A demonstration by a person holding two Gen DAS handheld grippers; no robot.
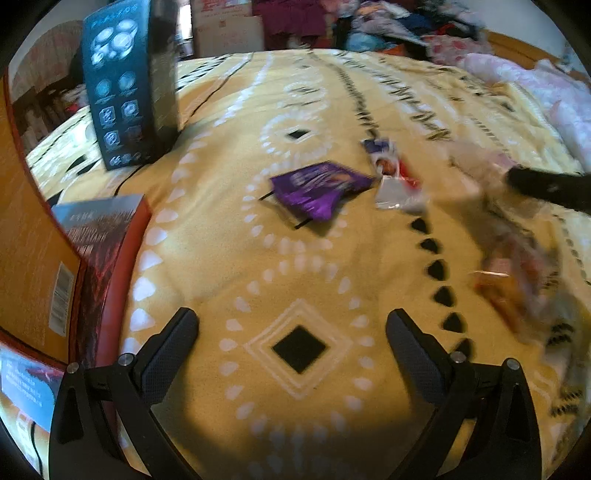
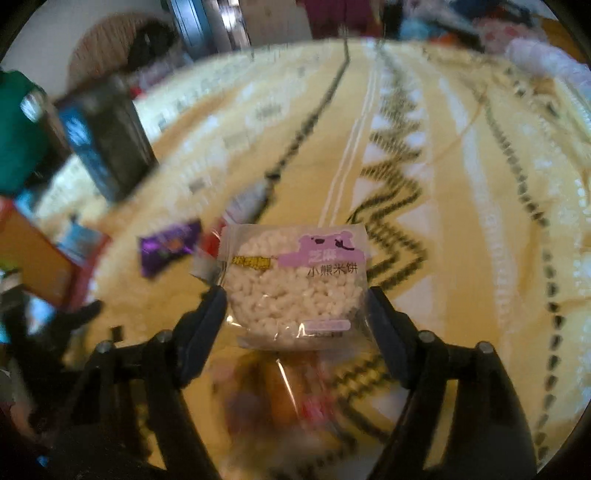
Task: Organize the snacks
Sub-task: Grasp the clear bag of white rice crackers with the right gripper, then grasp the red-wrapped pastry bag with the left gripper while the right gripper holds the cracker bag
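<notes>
My right gripper (image 2: pixel 294 299) is shut on a clear packet with a round white rice cake (image 2: pixel 295 284) and a purple bear label, held up above the yellow patterned blanket (image 2: pixel 461 258). Its edges sit against both pads. In the left wrist view that gripper shows as a dark blurred shape (image 1: pixel 546 186) at the right. My left gripper (image 1: pixel 291 317) stands open over the blanket with nothing between its fingers. A purple snack packet (image 1: pixel 319 186) and a white and red packet (image 1: pixel 393 177) lie on the blanket beyond it.
An orange box (image 1: pixel 33 258) with a red rim stands at the left edge. An upright dark blue carton (image 1: pixel 125 85) stands at the far left. Several blurred snack packets (image 1: pixel 517 280) lie at the right. Piled clothes (image 1: pixel 388 22) fill the far side.
</notes>
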